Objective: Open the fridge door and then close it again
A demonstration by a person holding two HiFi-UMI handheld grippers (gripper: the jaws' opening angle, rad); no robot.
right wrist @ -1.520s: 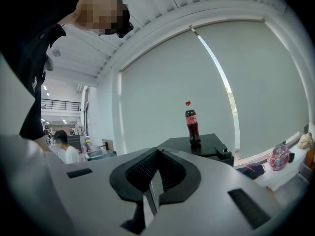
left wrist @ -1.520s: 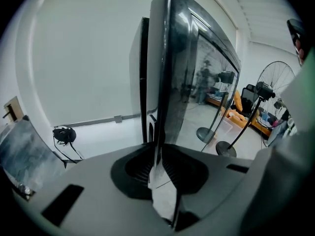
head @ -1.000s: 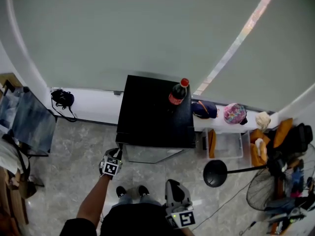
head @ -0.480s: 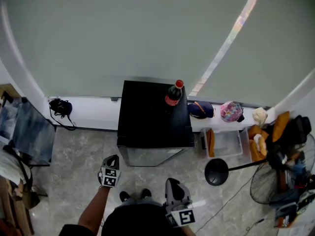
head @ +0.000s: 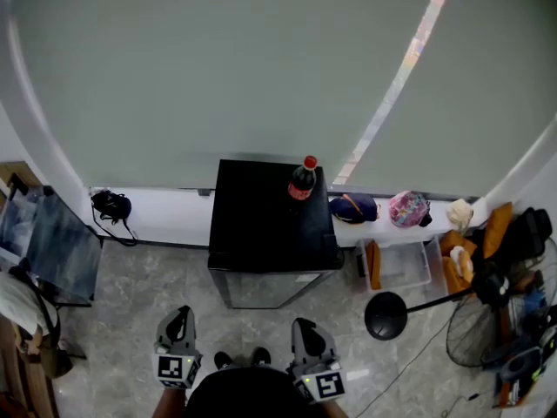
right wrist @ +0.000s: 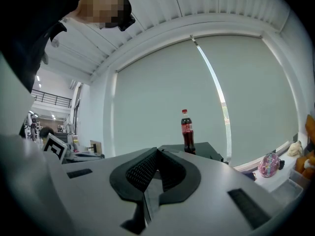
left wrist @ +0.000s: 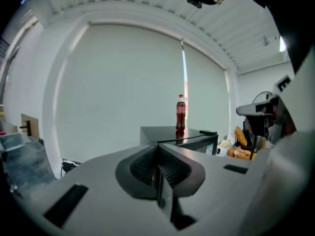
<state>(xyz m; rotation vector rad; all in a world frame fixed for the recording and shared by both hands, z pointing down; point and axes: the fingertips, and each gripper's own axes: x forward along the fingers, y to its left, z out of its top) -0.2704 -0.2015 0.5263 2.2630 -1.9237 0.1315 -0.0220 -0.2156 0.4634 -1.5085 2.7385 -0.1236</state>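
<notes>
Black fridge [head: 270, 225] at twelve o'clock, door seemingly shut, bottle [head: 302, 179] on top. Left gripper [head: 177, 322] at seven and right gripper [head: 305, 327] at five are pressed together, empty, well apart from it. The task looks finished, so nothing further seems needed.

Pale grey blind [head: 218, 68] covers the window wall; bright daylight strip [head: 396, 77] at one seam. White ledge [head: 161, 205] below. Grey marbled floor [head: 122, 303]. Fan [head: 474, 342] far right.

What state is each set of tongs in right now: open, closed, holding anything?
Left tongs: closed, jaws together, nothing between them.
Right tongs: closed, jaws together, nothing between them.
</notes>
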